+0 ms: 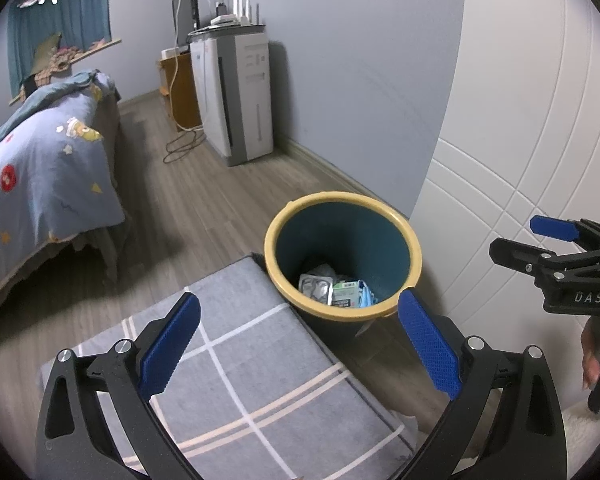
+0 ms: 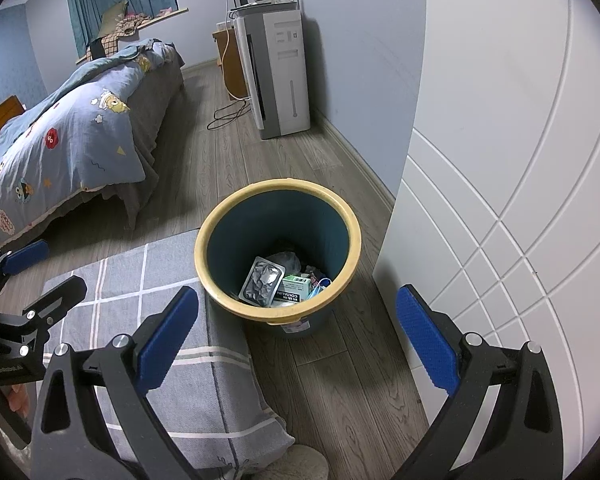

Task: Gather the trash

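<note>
A round bin point(image 1: 342, 200) point(image 2: 278, 188) with a yellow rim and dark teal inside stands on the wood floor by the white door. At its bottom lie a silver blister pack point(image 2: 262, 282) point(image 1: 317, 286), a green-and-white box point(image 2: 294, 286) point(image 1: 346, 292), a blue mask point(image 1: 366, 296) and other scraps. My left gripper point(image 1: 298, 336) is open above a grey plaid cushion, with nothing between its blue pads. My right gripper point(image 2: 298, 328) is open over the floor just in front of the bin, holding nothing. Each gripper shows at the edge of the other's view.
A grey plaid cushion point(image 1: 236, 368) point(image 2: 168, 320) lies left of the bin. A bed with a blue patterned quilt point(image 1: 40, 160) point(image 2: 80, 136) fills the left. A white appliance point(image 1: 240, 96) and loose cables point(image 1: 182, 148) stand along the far wall. A white panelled door point(image 2: 520, 160) is at right.
</note>
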`<state>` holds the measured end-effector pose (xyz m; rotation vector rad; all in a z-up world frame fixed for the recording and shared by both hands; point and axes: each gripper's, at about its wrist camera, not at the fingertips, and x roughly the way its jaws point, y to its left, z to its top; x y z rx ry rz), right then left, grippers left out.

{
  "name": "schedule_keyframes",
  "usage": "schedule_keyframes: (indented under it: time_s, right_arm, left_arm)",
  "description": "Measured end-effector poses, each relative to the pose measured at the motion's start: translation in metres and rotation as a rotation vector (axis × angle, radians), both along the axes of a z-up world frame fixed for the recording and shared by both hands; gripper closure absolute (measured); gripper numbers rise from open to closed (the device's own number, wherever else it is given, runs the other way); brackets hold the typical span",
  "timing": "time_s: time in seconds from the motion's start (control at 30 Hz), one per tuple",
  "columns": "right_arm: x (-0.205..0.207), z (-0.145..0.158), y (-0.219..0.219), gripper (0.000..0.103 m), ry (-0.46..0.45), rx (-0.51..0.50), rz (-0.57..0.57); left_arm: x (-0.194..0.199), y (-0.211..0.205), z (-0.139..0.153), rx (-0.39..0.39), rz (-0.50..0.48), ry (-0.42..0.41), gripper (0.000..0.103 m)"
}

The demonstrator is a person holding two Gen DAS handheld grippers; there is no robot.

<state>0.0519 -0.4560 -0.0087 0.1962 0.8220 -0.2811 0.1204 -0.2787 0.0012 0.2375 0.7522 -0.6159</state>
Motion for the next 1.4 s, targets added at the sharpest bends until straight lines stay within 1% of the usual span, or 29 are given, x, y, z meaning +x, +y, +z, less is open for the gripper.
schedule_keyframes:
  time_s: [0.77, 0.93, 1.03, 1.23, 1.4]
  right_arm:
    - [0.0, 0.0, -0.001, 0.006, -0.001, 0.005, 0.0]
    - [0.0, 0.0, -0.002, 0.006, -0.001, 0.006, 0.0]
    - [0.0, 0.0, -0.003, 0.006, -0.001, 0.007, -0.001]
    - [-0.001, 0.001, 0.002, 0.006, 0.002, 0.023, -0.018]
    - [0.001, 0.002, 0.009, 0.006, 0.019, 0.016, -0.055]
  left_arm:
    - [-0.002, 0.001, -0.004, 0.001, -0.006, 0.006, 0.005]
    - [-0.003, 0.003, -0.004, -0.008, -0.012, -0.001, 0.005]
    - [-0.003, 0.005, -0.001, 0.003, -0.014, -0.023, 0.005]
    - [0.0, 0.009, 0.0, -0.003, -0.024, 0.013, 0.005]
    - [-0.007, 0.015, 0.013, 0.026, -0.022, -0.03, 0.005]
